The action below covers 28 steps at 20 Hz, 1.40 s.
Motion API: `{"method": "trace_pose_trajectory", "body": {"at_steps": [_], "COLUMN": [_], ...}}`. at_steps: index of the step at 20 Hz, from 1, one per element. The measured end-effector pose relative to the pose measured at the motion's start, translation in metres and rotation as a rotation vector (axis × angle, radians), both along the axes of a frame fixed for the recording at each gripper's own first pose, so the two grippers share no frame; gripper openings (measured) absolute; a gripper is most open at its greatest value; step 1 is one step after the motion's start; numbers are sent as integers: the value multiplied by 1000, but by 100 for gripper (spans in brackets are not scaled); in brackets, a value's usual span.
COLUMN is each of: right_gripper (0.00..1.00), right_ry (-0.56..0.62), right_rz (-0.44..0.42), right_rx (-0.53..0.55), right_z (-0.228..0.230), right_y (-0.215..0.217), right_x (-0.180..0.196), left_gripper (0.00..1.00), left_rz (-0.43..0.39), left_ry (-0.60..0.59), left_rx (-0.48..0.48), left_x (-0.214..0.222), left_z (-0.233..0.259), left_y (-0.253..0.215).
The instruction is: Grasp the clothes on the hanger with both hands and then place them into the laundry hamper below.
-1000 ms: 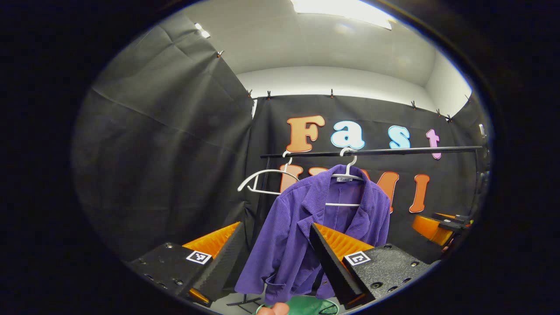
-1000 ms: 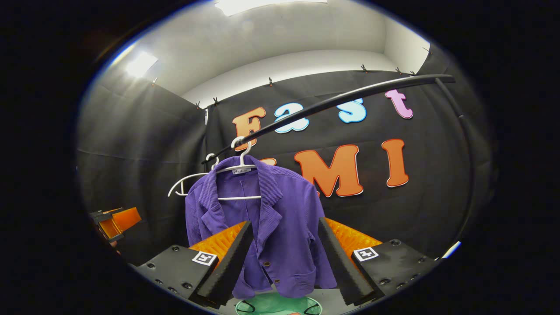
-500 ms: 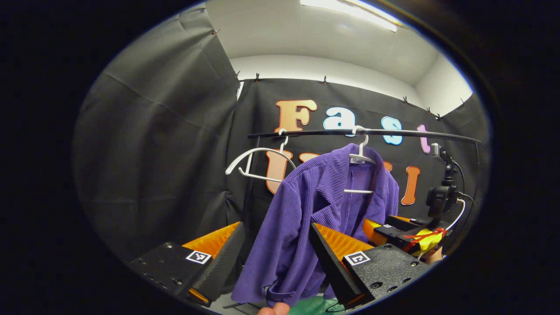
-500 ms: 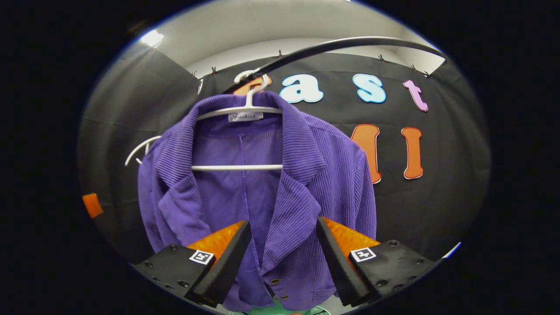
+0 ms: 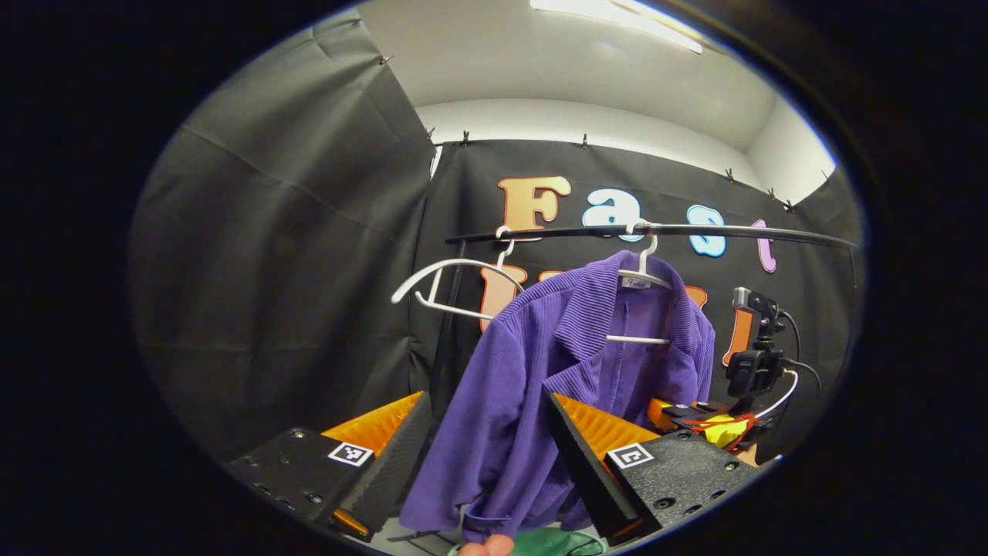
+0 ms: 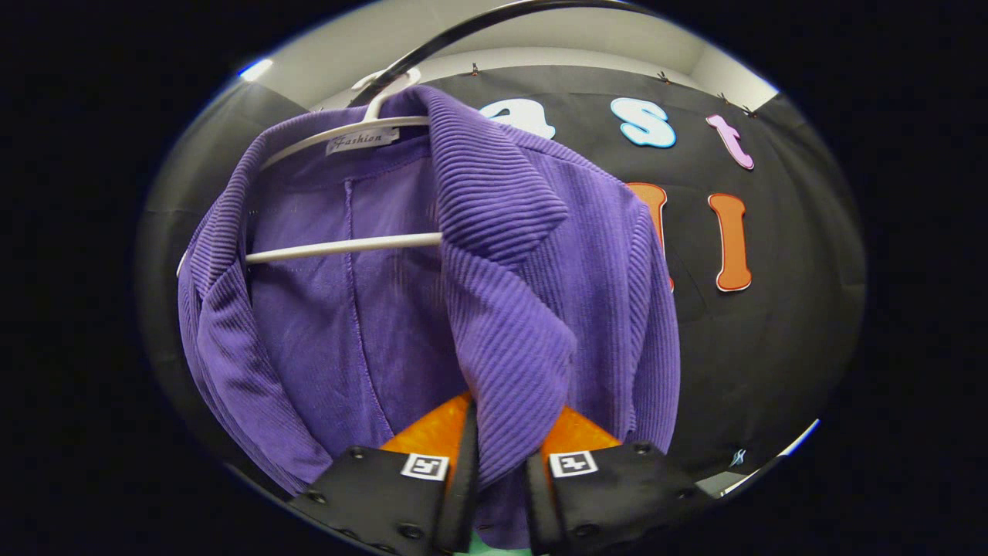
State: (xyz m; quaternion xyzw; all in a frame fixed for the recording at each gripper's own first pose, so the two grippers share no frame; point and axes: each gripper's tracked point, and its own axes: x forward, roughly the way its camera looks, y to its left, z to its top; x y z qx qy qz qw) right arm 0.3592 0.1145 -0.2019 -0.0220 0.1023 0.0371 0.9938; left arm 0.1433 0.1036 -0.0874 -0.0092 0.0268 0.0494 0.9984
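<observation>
**On the rail: one lapel caught, hanger may snag**

On its white hanger (image 6: 347, 245) from the black rail (image 5: 656, 230), the purple corduroy jacket (image 6: 494, 255) hangs above the green hamper (image 5: 552, 540). Right tongs (image 6: 498, 455) pinch its front lapel; left tongs (image 5: 486, 448) gape, short of the sleeve. Pulling one-sided could drag the hanger off or slip the ribbed cloth.

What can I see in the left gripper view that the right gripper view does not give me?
Left gripper view: a second, bare white hanger, the green hamper below, and its own open hand-held gripper off the cloth. Right gripper view: the right hand-held gripper shut on the jacket's front edge. Both: the purple jacket on its white hanger, hung from the black rail.
</observation>
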Motion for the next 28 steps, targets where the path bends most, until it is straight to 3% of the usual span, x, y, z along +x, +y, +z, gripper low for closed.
{"method": "trace_pose_trajectory", "body": {"at_steps": [1, 5, 7, 8, 9, 11, 13, 14, 18, 19, 21, 22, 24, 26, 27, 28], "right_gripper": [22, 5, 5, 10, 5, 10, 7, 10, 5, 10, 15, 10, 10, 4, 10, 10], "right_ry": [-13, -71, -102, -124, -140, -166, -193, -209, -248, -253, -270, -279, -315, -379, -399, -411], "right_rz": [10, 73, 71, 75, 85, 111, 139, 154, 176, 173, 153, 131, 74, -2, -37, -69], "right_rx": [16, 75, 81, 84, 91, 84, 63, 55, 42, 40, 31, 18, -24, -97, -137, -171], "right_z": [8, 41, 57, 66, 75, 88, 101, 107, 121, 122, 126, 127, 133, 147, 153, 157], "right_y": [-8, -32, -49, -54, -57, -59, -61, -60, -59, -59, -62, -67, -79, -93, -100, -106], "right_x": [-4, -20, -23, -25, -29, -38, -48, -52, -66, -67, -66, -66, -66, -63, -63, -62], "left_gripper": [92, 95, 95, 95, 95, 92, 95, 92, 95, 92, 47, 25, 12, 7, 8, 9], "left_rz": [0, -6, -4, -4, 4, 46, 107, 116, 158, 148, 144, 111, 114, 150, 177, 207], "left_ry": [8, 39, 63, 70, 68, 50, 53, 62, 61, 64, 64, 75, 69, 28, 0, -33], "left_rx": [-16, -38, -38, -39, -35, -11, 13, 30, 184, 183, 123, 90, 87, 139, 171, 197], "left_x": [4, 23, 33, 40, 49, 69, 86, 94, 118, 121, 113, 109, 97, 84, 81, 80], "left_z": [-6, -34, -52, -61, -71, -89, -110, -121, -135, -136, -132, -129, -109, -71, -48, -22], "left_y": [-10, -52, -69, -78, -84, -87, -83, -85, -72, -72, -63, -62, -42, -16, -4, 8]}}
